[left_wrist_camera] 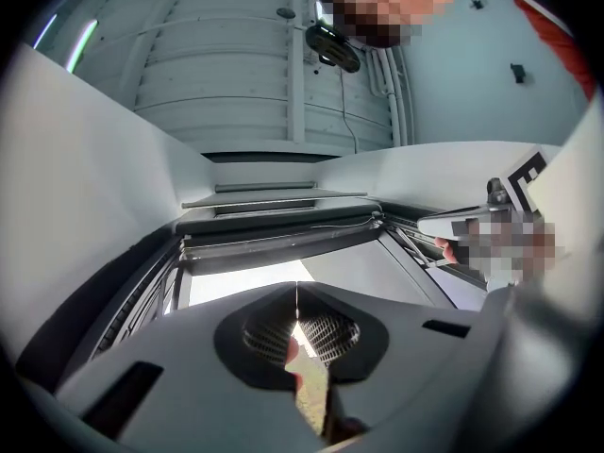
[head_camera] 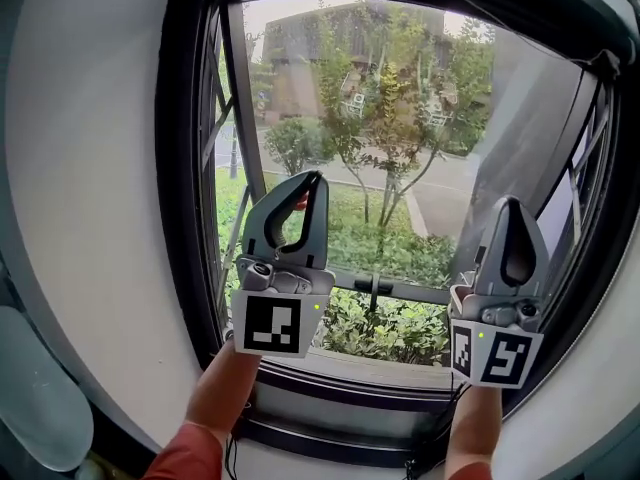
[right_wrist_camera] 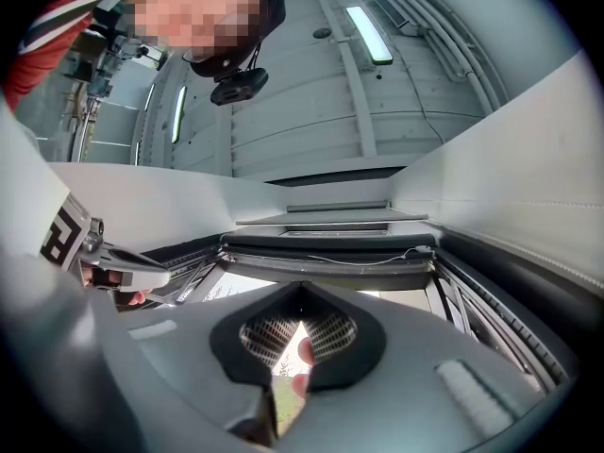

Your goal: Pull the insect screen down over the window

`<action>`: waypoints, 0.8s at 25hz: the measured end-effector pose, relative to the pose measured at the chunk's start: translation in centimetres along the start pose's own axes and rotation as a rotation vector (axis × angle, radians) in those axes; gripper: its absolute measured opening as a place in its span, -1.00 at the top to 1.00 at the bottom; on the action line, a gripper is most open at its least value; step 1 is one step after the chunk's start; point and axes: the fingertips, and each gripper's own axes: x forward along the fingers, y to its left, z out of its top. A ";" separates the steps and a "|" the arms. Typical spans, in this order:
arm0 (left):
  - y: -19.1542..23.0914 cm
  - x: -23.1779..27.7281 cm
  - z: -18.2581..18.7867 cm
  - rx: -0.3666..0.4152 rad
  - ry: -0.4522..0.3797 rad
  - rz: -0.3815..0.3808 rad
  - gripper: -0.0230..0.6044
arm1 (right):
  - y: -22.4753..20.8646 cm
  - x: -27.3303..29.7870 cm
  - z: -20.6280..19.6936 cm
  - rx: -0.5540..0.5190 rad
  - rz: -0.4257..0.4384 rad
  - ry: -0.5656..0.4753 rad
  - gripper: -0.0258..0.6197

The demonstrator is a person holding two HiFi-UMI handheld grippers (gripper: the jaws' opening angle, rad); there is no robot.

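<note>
**Desk:** What does the head view show?

**Photographer:** Two hands held up before the open window (head_camera: pixel 190 168), garden (head_camera: pixel 390 243) beyond. The left gripper (head_camera: pixel 314 182) and the right gripper (head_camera: pixel 510 206) both point upward, each with its jaws pressed together on nothing. No mesh covers the opening.

**Desk:** And the left gripper view?

**Photographer:** Its own tips (left_wrist_camera: pixel 297 287) meet in one seam. Far above them runs the dark top rail where, by my reading, the insect screen (left_wrist_camera: pixel 283 230) sits rolled up, well apart from the jaws.

**Desk:** The right gripper view?

**Photographer:** The same: tips (right_wrist_camera: pixel 302 287) together, empty. The rolled insect screen (right_wrist_camera: pixel 330 249) lies across the top, with a thin cord (right_wrist_camera: pixel 359 260) draped along it towards the right end.

**Desk:** How should the reach be done well?

**Photographer:** Probably spread the jaws before arrival, pinch the rail's lower edge or the cord squarely, one gripper near each end, then draw both down evenly so the mesh does not skew in its side tracks.
</note>
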 end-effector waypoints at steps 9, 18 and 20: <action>1.4 3.6 1.5 0.056 -0.031 0.000 0.91 | -0.2 5.1 1.7 -0.146 0.079 -0.012 0.89; 2.4 7.4 3.3 0.154 -0.060 -0.014 0.91 | -1.4 9.3 3.9 -0.233 0.088 -0.043 0.89; 2.8 8.3 4.0 0.170 -0.068 -0.019 0.91 | -1.5 10.4 3.6 -0.241 0.101 -0.025 0.89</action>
